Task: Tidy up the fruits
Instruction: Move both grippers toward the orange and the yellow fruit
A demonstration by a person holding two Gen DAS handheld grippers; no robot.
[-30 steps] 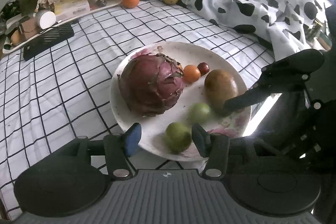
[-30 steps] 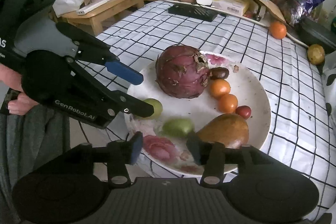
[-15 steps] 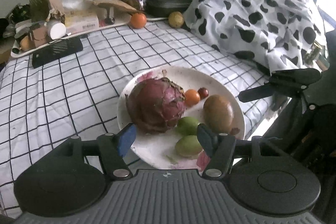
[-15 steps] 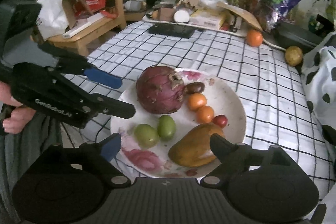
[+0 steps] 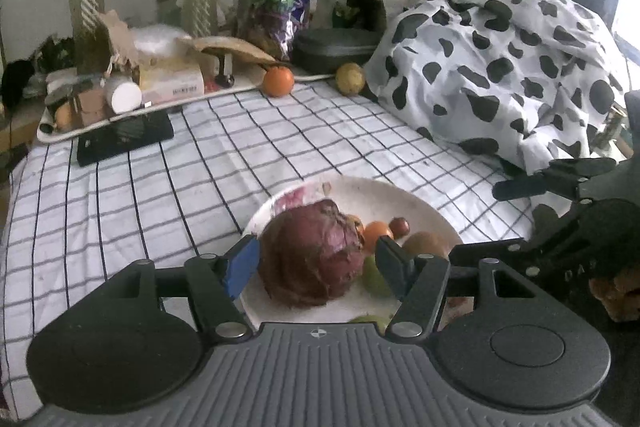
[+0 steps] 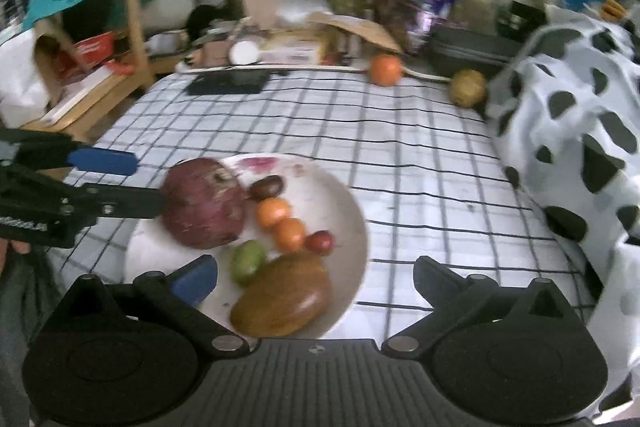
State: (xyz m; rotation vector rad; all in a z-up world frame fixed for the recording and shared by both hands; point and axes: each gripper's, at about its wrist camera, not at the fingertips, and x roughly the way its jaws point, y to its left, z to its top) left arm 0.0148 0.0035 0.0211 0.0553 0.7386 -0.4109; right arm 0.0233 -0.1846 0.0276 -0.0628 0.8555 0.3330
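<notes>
A white plate (image 6: 348, 227) on the checked cloth holds a large purple-red fruit (image 6: 204, 203), a dark plum (image 6: 267, 187), two small orange fruits (image 6: 273, 211), a small red fruit (image 6: 320, 242), a green fruit (image 6: 248, 262) and a brown mango (image 6: 282, 301). In the left wrist view the plate (image 5: 400, 197) and purple-red fruit (image 5: 312, 253) lie just past my left gripper (image 5: 318, 265), which is open and empty. My right gripper (image 6: 316, 279) is open wide and empty above the plate's near edge. An orange (image 6: 385, 69) and a yellow-brown fruit (image 6: 467, 87) lie at the cloth's far edge.
A cow-print cloth (image 5: 500, 67) is heaped at the right. A tray (image 5: 52, 135) of boxes and a black flat object (image 5: 124, 137) lie at the far left. Plants, bags and a dark case (image 5: 336, 45) line the back. A wooden chair (image 6: 100, 83) stands left.
Both grippers have pulled back and up from the plate. The right gripper's jaws have opened wider. The fruits on the plate have stayed put.
</notes>
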